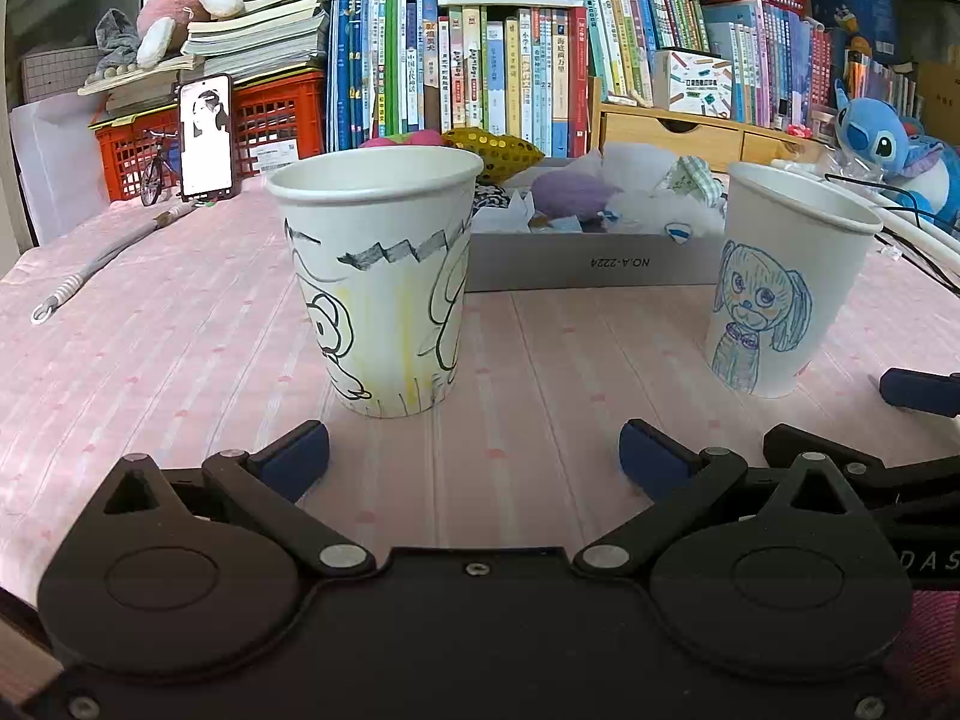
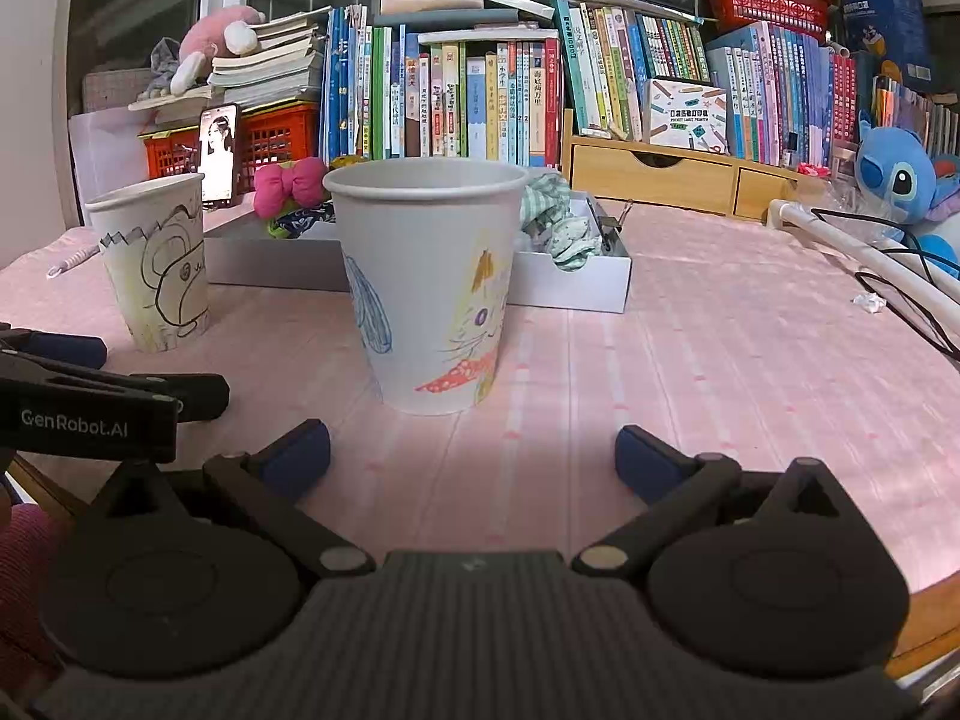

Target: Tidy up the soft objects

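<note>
A shallow grey box (image 1: pixel 576 267) at the back of the pink table holds soft things: a purple plush (image 1: pixel 570 192), a gold sequin piece (image 1: pixel 495 147), a pink bow (image 2: pixel 291 183) and a green checked cloth (image 2: pixel 549 204). The box also shows in the right wrist view (image 2: pixel 576 282). Two drawn-on paper cups stand in front of it: one with black outlines (image 1: pixel 378 282), also seen from the right wrist (image 2: pixel 156 264), and one with a blue dog (image 1: pixel 786 282), facing the right gripper (image 2: pixel 429 282). My left gripper (image 1: pixel 474 459) is open and empty just short of the outlined cup. My right gripper (image 2: pixel 474 459) is open and empty before the other cup.
Shelves of books (image 1: pixel 498 60) line the back. A red crate (image 1: pixel 270 120) with a phone (image 1: pixel 206 135) leaning on it stands back left. A blue plush (image 1: pixel 894 144) and a white tube with black cables (image 2: pixel 870 252) lie at the right. A cord (image 1: pixel 96 264) lies at the left.
</note>
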